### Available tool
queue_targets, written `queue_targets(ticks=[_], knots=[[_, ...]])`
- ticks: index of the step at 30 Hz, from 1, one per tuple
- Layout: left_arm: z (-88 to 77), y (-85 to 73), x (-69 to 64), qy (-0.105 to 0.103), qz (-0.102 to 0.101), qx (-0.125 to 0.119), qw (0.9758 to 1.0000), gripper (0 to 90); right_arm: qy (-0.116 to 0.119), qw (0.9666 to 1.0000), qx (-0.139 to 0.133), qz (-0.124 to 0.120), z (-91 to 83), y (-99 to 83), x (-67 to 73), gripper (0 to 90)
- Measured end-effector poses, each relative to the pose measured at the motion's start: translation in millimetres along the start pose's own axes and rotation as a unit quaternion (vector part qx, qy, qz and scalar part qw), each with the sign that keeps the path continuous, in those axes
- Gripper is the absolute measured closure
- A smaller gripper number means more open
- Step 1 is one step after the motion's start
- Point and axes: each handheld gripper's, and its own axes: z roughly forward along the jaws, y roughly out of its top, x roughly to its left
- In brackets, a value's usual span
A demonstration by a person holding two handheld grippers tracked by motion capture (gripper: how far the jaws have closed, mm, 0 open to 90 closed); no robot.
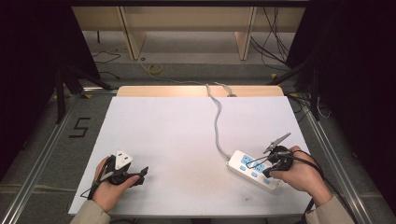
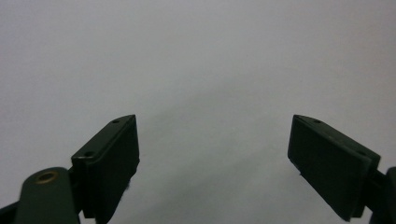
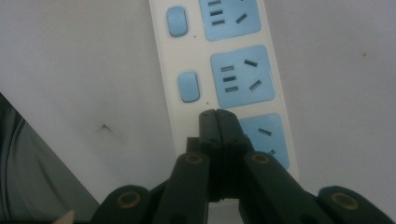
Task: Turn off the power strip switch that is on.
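A white power strip [image 1: 247, 167] with blue sockets and blue switches lies at the table's front right, and its grey cable [image 1: 216, 126] runs to the back edge. My right gripper [image 1: 268, 170] is shut with nothing between its jaws. Its tips [image 3: 217, 113] sit over the power strip [image 3: 161, 70], just below the middle switch [image 3: 188, 86] and beside the nearest socket [image 3: 264, 135]. At the front left my left gripper [image 1: 140, 176] stands wide open over bare table, its fingers [image 2: 112, 154] holding nothing. A white boxy thing [image 1: 123, 159] shows right by the left hand.
The white table top [image 1: 177, 135] ends in a wooden strip at the back. A small dark mark [image 3: 105, 127] lies left of the strip, near the table's front edge. Cables and a taped "5" [image 1: 79, 127] lie on the floor around.
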Motion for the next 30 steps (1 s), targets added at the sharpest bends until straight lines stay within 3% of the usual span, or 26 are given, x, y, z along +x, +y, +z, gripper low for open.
queue_targets(ticks=[30], knots=[[0.1,0.3,0.0,-0.001,0.002,0.0,1.0,16.4,0.004,0.9997,0.022,-0.009,5.7,-1.6,2.4,90.0]])
